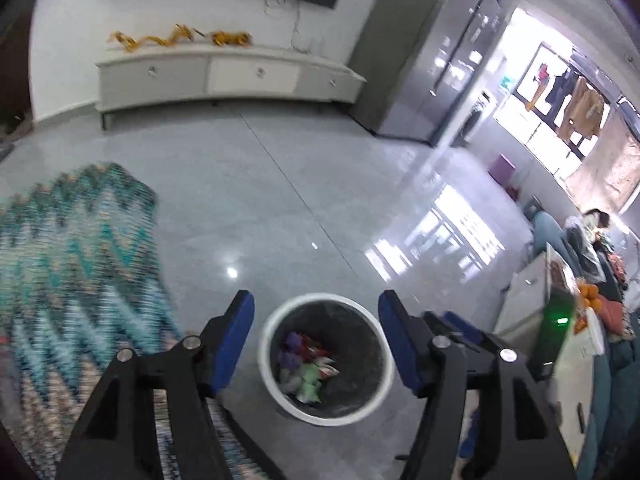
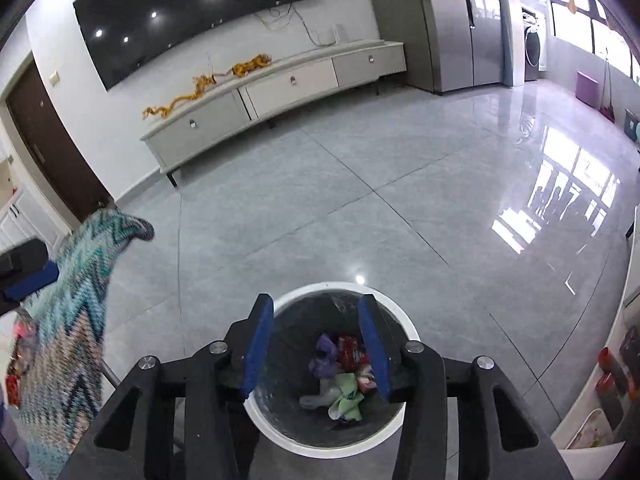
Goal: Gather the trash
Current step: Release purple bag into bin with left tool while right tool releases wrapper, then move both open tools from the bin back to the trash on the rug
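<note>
Both grippers, left [image 1: 316,334] and right [image 2: 316,346], hang with blue-padded jaws apart and empty above the round white-rimmed, black-lined bin [image 2: 404,324] holding crumpled coloured wrappers [image 2: 344,372].

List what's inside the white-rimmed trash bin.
Inside the bin, on a dark liner: crumpled purple wrapper, red wrapper, green wrapper, a pale scrap. Anything beneath them is hidden.

The bin [image 2: 408,330] stands on the floor [image 2: 400,208], w/ crumpled trash [image 2: 344,376] lying in its bottom. A patterned cloth [image 2: 68,320] hangs to the left of the bin. Far behind, a low cabinet [image 2: 280,84] stands along the wall under a TV screen [image 2: 192,12], and a fridge [image 2: 476,20] is to the right of the cabinet.
</note>
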